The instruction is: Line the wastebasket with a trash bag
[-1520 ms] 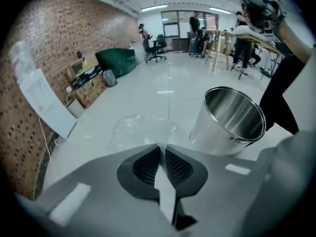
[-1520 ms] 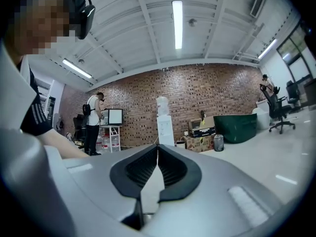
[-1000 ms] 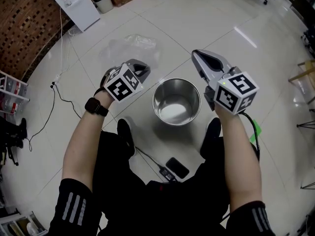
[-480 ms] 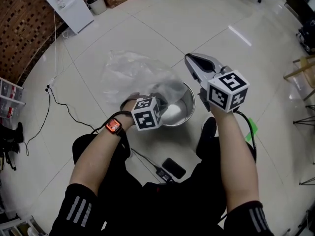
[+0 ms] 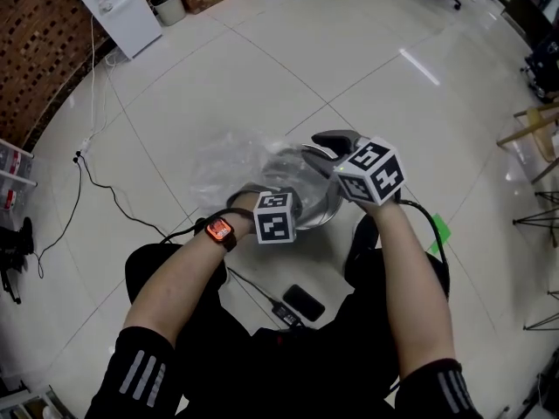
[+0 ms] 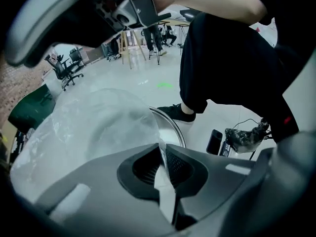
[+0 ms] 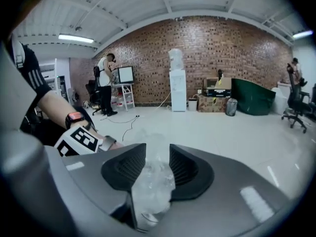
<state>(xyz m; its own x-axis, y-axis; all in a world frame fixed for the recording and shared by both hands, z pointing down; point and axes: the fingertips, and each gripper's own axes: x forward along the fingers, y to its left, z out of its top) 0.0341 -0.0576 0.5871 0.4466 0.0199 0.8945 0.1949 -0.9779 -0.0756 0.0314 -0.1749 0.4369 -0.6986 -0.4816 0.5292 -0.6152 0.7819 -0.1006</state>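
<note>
The steel wastebasket (image 5: 319, 206) stands on the floor between the person's feet. A clear trash bag (image 5: 231, 160) billows over its left side and mouth. My left gripper (image 5: 284, 192) points down at the near rim and is shut on a fold of the bag's film (image 6: 162, 167); the basket's rim (image 6: 174, 127) shows just past the jaws. My right gripper (image 5: 326, 142) is at the far right rim. Its jaws have just been opening and stand apart, with crumpled bag film (image 7: 152, 181) loose between them.
A black phone (image 5: 303, 301) and a cable lie on the tiles near the person's legs, with a shoe (image 5: 362, 243) right of the basket. A white dispenser (image 5: 113, 7) and a small bin (image 5: 166, 5) stand by the brick wall, far left.
The left gripper swung right and down, carrying the bag over the basket. The right gripper dropped to the basket's rim and its jaws opened.
</note>
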